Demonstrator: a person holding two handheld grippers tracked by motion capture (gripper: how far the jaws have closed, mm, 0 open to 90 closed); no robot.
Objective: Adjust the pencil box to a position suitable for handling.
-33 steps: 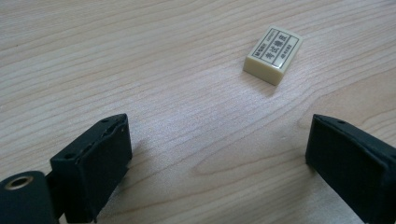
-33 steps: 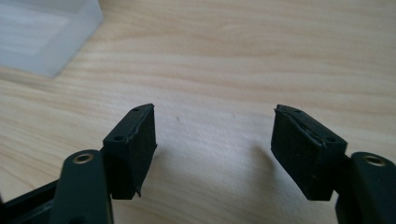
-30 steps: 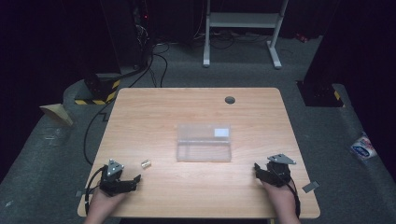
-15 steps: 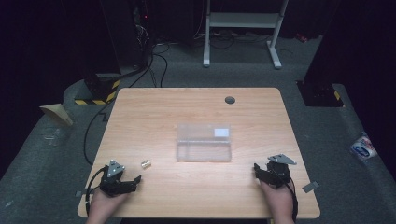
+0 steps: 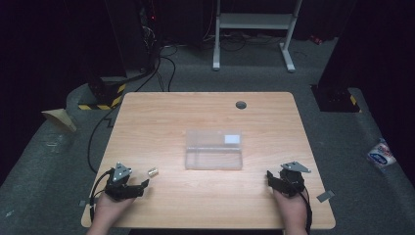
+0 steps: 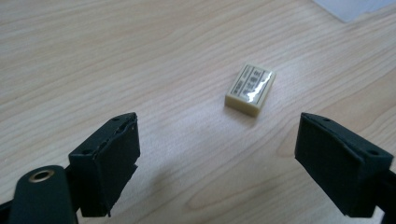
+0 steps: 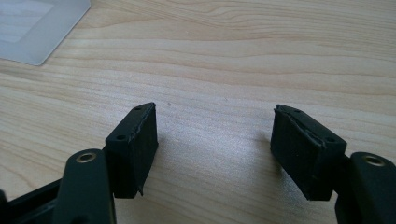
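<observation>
Left gripper (image 5: 142,184) rests low at the near-left corner of the wooden table (image 5: 161,122), jaws spread wide with nothing between them. In the left gripper view, left gripper (image 6: 217,154) points at a small cream eraser (image 6: 250,88) with a printed label on its top face; the eraser lies flat on the wood, just ahead of the open jaws and apart from both pads. From the high view the eraser (image 5: 153,172) sits just beyond the left gripper, left of the clear plastic box (image 5: 214,149), which lies near the table's middle with a white label at its far-right corner. Right gripper (image 5: 270,177) rests at the near-right edge; the right gripper view shows the right gripper (image 7: 215,135) with jaws spread over bare wood, a corner of the clear box (image 7: 37,28) at upper left.
</observation>
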